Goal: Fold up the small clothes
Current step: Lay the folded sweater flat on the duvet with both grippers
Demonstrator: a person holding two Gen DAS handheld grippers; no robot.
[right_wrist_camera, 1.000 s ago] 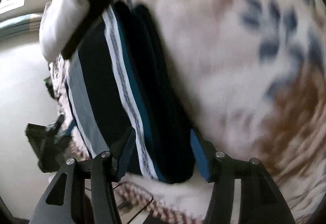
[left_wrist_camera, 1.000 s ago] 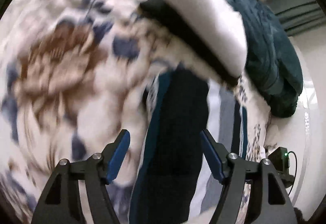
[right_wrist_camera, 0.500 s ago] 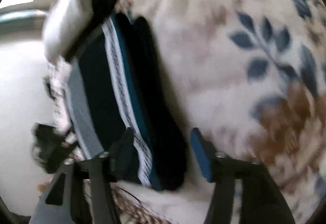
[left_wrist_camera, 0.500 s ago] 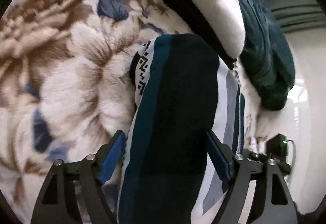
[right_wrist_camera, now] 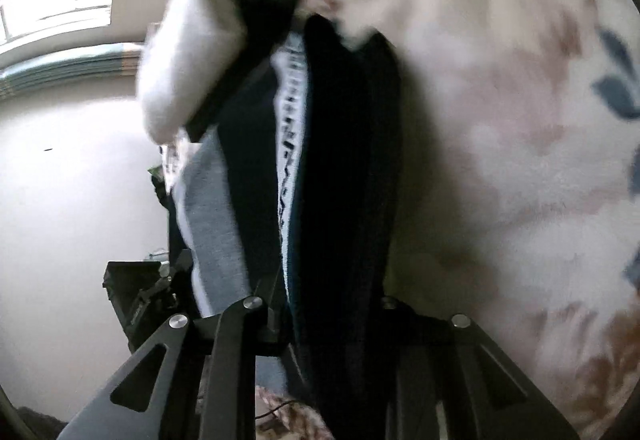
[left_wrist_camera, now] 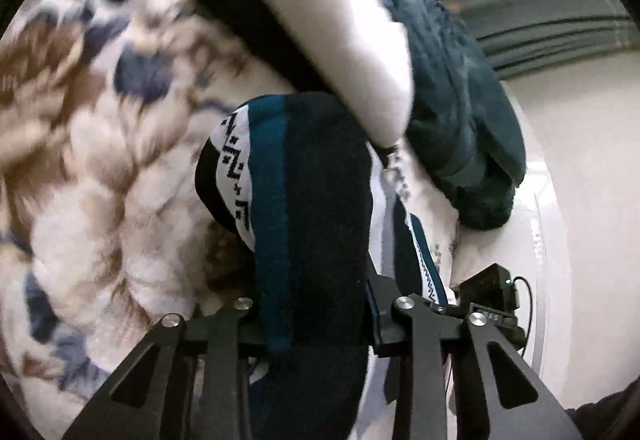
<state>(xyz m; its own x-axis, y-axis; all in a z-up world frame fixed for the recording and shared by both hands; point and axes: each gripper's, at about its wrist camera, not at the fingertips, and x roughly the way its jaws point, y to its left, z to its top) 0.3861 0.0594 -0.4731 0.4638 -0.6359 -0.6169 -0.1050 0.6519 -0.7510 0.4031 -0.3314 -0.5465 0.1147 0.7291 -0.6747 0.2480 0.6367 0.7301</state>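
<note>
Both grippers have closed in since half a second ago: the blue pads that stood apart on either side of the striped garment (left_wrist_camera: 312, 208) are now buried in its cloth. Left gripper (left_wrist_camera: 316, 314): jaws narrow, clamped on the garment's near end; pad faces hidden by the fabric. Right gripper (right_wrist_camera: 320, 314): jaws likewise narrow, pinching the same garment (right_wrist_camera: 340, 160); fingertips not visible.

Garment: black, teal, white and grey bands with a zigzag trim, lying folded lengthwise on the floral fleece blanket (left_wrist_camera: 100, 160), running away from both cameras. Far end tucked against a folded white-and-black piece (left_wrist_camera: 332, 40), which covers it; contact edge not resolvable. Dark teal cloth (left_wrist_camera: 460, 120) heaped just beyond that piece.

Blanket pattern motion-blurred in both views. Small black device (left_wrist_camera: 492, 288) with a green light at the blanket's edge, partly cut off by the left gripper's frame.
</note>
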